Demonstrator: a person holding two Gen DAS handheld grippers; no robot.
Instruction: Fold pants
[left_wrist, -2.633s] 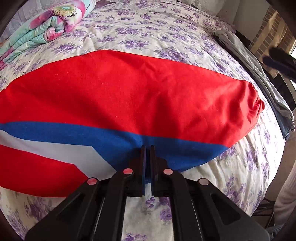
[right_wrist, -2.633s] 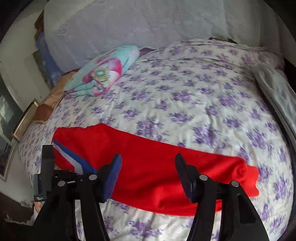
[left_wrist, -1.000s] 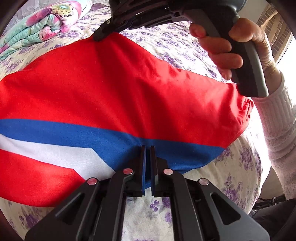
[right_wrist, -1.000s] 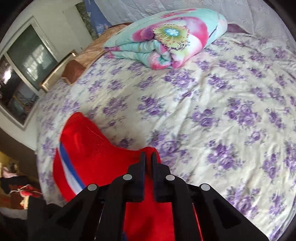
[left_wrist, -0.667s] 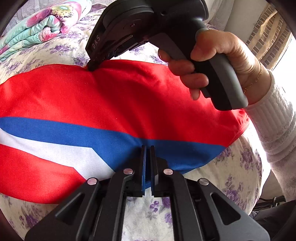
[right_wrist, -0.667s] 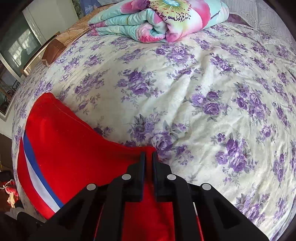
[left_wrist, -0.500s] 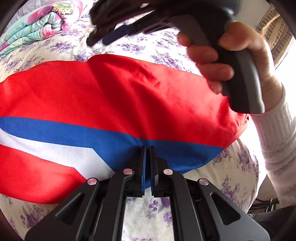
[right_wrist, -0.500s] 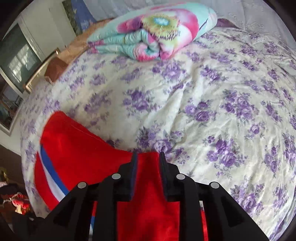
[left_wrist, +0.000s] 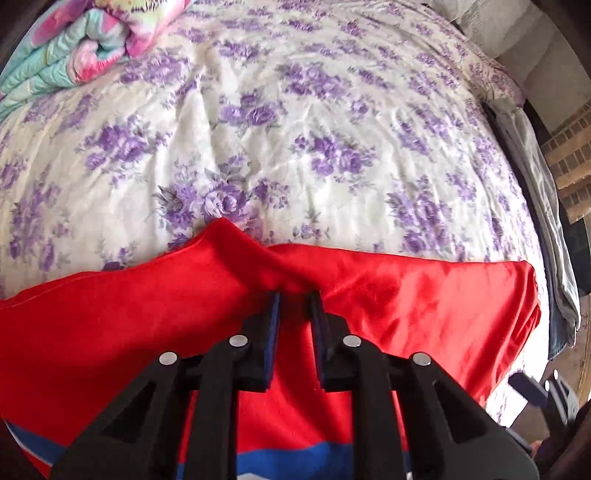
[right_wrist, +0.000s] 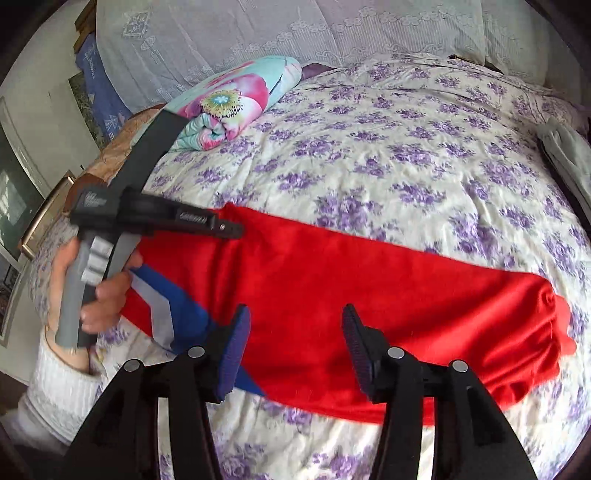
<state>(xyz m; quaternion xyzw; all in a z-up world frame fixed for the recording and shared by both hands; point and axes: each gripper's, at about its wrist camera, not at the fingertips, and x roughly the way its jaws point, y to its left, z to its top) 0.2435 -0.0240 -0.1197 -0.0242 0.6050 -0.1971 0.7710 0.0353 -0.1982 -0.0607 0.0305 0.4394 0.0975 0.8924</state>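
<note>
The red pants (right_wrist: 369, 302) with a blue and white side stripe (right_wrist: 166, 306) lie lengthwise across the flowered bedspread (right_wrist: 406, 155). In the left wrist view my left gripper (left_wrist: 294, 297) sits over the far edge of the pants (left_wrist: 406, 295). Its jaws stand slightly apart with a raised ridge of red fabric between the pads. In the right wrist view the left gripper (right_wrist: 225, 229) reaches over that far edge from the left. My right gripper (right_wrist: 295, 317) is wide open and empty, hovering above the near side of the pants.
A rolled floral quilt (right_wrist: 229, 99) lies at the back left of the bed. Grey clothing (left_wrist: 532, 206) lies along the bed's right edge. A lace curtain (right_wrist: 295, 33) hangs behind the bed. A brick wall (left_wrist: 569, 158) stands to the right.
My right gripper let go of the far edge, opened wide and pulled back to the near side. My left gripper left the striped near edge, moved to the far edge and its jaws parted slightly.
</note>
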